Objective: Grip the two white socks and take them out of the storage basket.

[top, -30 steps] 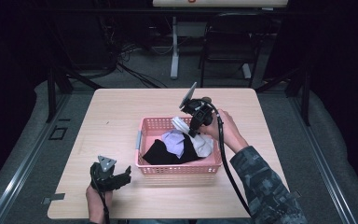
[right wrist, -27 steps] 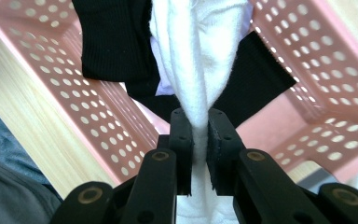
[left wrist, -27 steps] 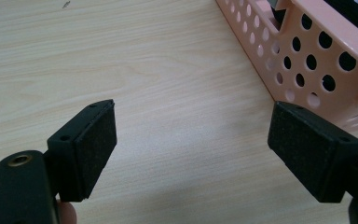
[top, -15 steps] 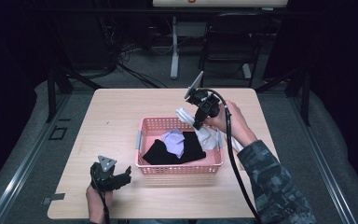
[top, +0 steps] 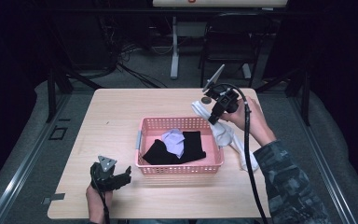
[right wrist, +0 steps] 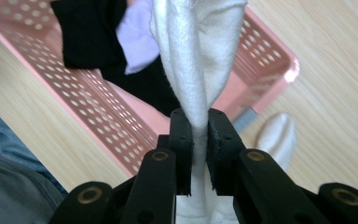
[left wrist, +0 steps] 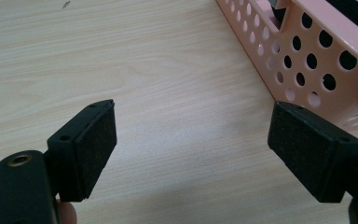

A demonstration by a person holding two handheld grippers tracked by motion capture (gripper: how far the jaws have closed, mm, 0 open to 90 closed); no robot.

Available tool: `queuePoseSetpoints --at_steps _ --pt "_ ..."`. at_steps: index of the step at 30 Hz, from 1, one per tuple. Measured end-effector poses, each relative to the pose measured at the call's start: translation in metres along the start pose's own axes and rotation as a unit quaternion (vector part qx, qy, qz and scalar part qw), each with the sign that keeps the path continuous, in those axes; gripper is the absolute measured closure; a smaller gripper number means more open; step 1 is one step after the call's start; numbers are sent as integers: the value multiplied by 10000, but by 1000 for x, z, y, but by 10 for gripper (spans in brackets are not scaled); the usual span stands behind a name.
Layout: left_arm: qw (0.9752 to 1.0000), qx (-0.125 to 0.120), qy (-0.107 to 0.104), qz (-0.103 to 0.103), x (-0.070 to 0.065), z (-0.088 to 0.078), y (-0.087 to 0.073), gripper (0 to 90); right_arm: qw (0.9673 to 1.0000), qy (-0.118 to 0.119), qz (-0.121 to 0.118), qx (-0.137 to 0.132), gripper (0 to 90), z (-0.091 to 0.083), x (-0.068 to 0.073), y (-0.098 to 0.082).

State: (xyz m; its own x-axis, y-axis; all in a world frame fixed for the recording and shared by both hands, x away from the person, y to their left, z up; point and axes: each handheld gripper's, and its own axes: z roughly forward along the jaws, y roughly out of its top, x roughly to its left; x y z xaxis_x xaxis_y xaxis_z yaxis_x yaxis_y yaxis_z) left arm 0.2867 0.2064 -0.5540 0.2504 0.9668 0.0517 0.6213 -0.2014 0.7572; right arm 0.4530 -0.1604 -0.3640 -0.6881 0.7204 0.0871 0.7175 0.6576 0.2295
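High view: right gripper [top: 213, 116] clamped on a white sock [top: 223, 135], trailing below it beside the pink basket [top: 182, 169]; left gripper [top: 121, 177] idle.

Left gripper view: jaws wide, empty.

Right gripper view: thin pinch on folded fabric; could slip or snag the rim.

Right gripper [right wrist: 198, 135] jaws clamped on white sock [right wrist: 200, 51], above pink basket [right wrist: 98, 112].
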Motion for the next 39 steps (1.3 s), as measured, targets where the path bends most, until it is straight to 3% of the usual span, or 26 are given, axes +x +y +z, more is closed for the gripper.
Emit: queuePoseSetpoints --at_steps 7,14,21,29,39 --pt "10000 -11 20 -2 0 0 0 156 9996 -91 267 23 817 -6 -21 -19" --pt "10000 -2 30 -7 0 0 0 156 9974 -136 689 -132 817 -8 -54 -50" --pt "10000 -3 36 1 0 0 0 156 9952 -198 957 -23 817 -2 -73 -69" --pt "10000 -12 40 -2 0 0 0 155 9919 -167 1259 77 816 26 -90 -84" --pt "10000 -13 38 -4 0 -1 0 156 9866 -10 1577 416 813 86 -106 -97"
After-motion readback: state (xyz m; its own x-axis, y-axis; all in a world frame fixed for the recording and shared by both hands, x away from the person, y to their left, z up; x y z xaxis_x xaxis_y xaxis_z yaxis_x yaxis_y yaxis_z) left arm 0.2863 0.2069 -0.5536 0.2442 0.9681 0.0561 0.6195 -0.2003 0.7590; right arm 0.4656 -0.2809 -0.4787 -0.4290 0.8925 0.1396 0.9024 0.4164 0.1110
